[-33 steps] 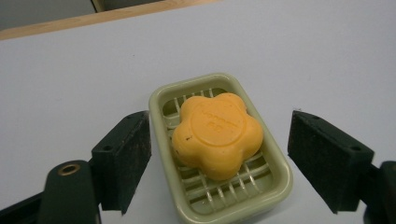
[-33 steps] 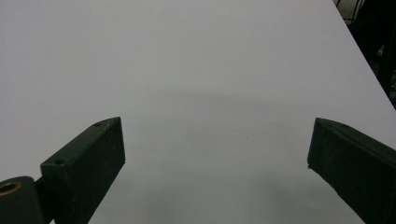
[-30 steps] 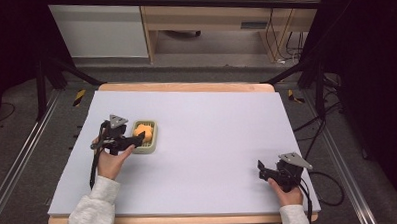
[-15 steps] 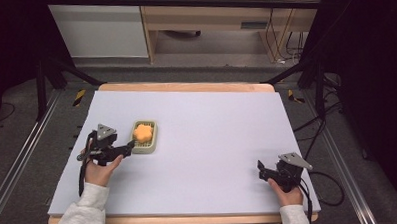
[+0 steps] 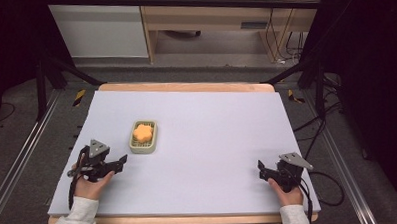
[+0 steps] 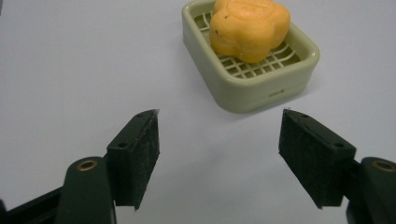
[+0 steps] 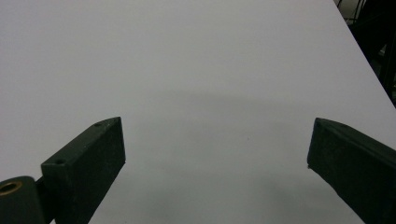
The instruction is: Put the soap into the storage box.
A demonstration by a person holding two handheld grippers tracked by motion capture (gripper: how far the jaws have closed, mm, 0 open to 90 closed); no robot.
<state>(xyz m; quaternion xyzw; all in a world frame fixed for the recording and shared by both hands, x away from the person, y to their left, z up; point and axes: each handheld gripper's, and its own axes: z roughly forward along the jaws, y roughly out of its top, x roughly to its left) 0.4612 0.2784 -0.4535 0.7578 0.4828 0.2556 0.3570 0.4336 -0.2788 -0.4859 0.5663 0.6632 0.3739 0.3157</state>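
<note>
An orange flower-shaped soap (image 5: pixel 142 132) (image 6: pixel 249 26) lies in a pale green soap dish (image 5: pixel 136 147) (image 6: pixel 261 86) on the left half of the white table. My left gripper (image 5: pixel 122 160) (image 6: pixel 219 154) rests near the table's left front, a short way in front and left of the dish, open with nothing between its jaws. My right gripper (image 5: pixel 261 170) (image 7: pixel 217 168) sits low at the right front of the table, open and empty, its jaws spread wide over bare table.
The white table surface (image 5: pixel 212 126) has a wooden edge at the back. Beyond it stand a wooden cabinet (image 5: pixel 208 21) and black frame legs. Cables (image 5: pixel 324 180) trail off the right side near the right gripper.
My left gripper has pulled back from the soap dish toward the table's left front edge, leaving the soap in the dish. The right gripper has stayed put.
</note>
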